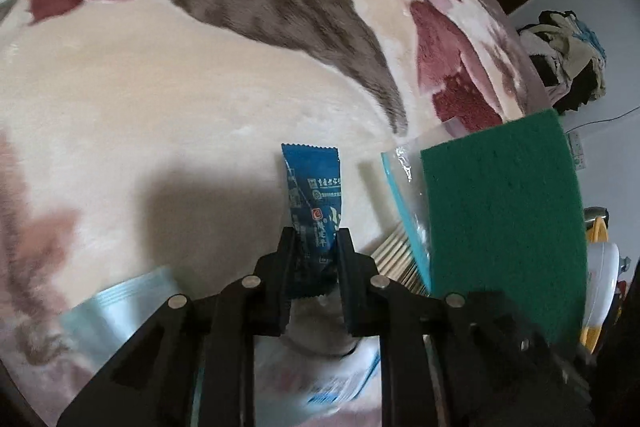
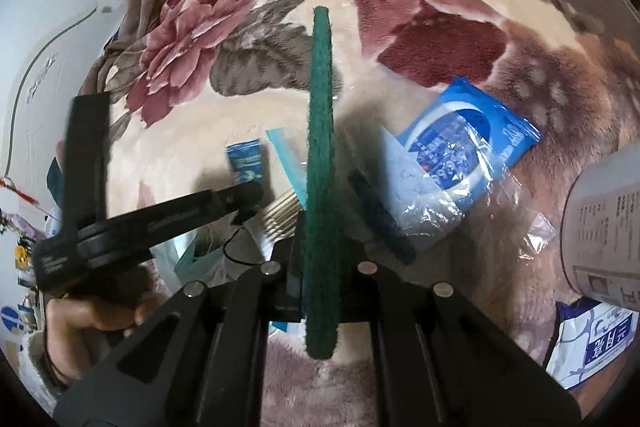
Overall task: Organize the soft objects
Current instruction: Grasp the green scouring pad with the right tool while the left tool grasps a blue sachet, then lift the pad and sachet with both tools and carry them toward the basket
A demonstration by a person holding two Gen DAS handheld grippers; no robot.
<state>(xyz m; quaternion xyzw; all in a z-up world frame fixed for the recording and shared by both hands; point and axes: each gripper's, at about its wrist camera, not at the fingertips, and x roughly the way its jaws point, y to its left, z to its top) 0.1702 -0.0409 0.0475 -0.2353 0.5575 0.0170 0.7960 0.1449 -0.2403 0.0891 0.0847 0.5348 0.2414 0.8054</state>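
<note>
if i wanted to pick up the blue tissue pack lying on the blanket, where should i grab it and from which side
Probably best by the near lower corner of the blue tissue pack, coming from above. It lies flat on the floral blanket, tilted, with loose clear wrap bunched at that end, giving the jaws a raised fold to pinch. Its flat middle offers no edge.

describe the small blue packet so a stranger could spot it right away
On the floral blanket, look left of the upright green scouring pad. The small blue packet is pinched between the left gripper. Only it is dark blue with a zigzag-cut top edge.
</note>
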